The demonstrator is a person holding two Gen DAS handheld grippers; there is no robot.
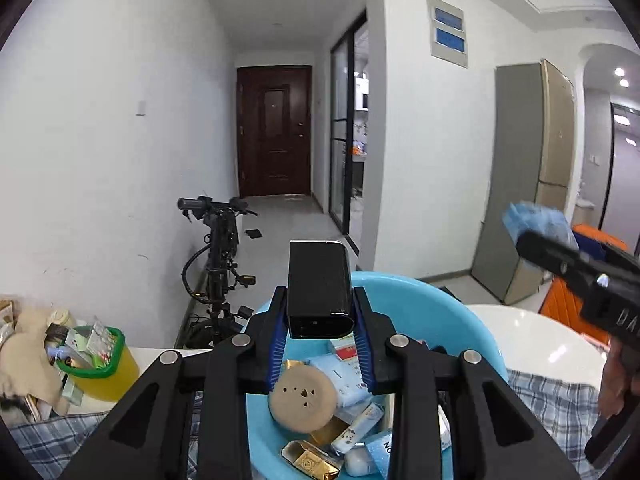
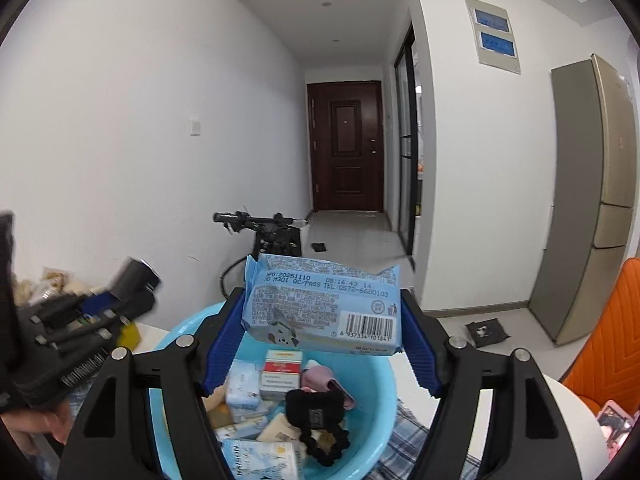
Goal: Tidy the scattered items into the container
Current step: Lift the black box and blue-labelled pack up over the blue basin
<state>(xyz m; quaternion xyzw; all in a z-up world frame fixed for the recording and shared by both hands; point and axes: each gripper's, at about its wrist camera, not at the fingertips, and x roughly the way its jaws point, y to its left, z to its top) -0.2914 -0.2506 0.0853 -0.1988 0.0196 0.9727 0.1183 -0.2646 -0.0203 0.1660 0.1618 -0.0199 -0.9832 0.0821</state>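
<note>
My left gripper (image 1: 320,320) is shut on a glossy black box (image 1: 319,288) and holds it upright above the light blue basin (image 1: 432,308). My right gripper (image 2: 322,320) is shut on a light blue tissue pack (image 2: 324,304) with a barcode, held over the same basin (image 2: 372,384). The basin holds several items: a round tan disc (image 1: 303,398), gold wrapped packets (image 1: 310,460), small tissue packs (image 2: 242,390), a red and white box (image 2: 282,372), a black scrunchie (image 2: 320,420). In the left wrist view the right gripper (image 1: 532,228) shows at the right with its blue pack. In the right wrist view the left gripper (image 2: 116,292) shows at the left, blurred.
A yellow bin with a green rim (image 1: 98,360), stuffed with packets, stands at the left beside a pile of beige things (image 1: 24,348). A checked cloth (image 1: 560,400) lies under the basin on the white round table (image 1: 532,332). An orange chair (image 2: 612,340), a scooter (image 1: 218,264) and a fridge (image 2: 588,200) stand beyond.
</note>
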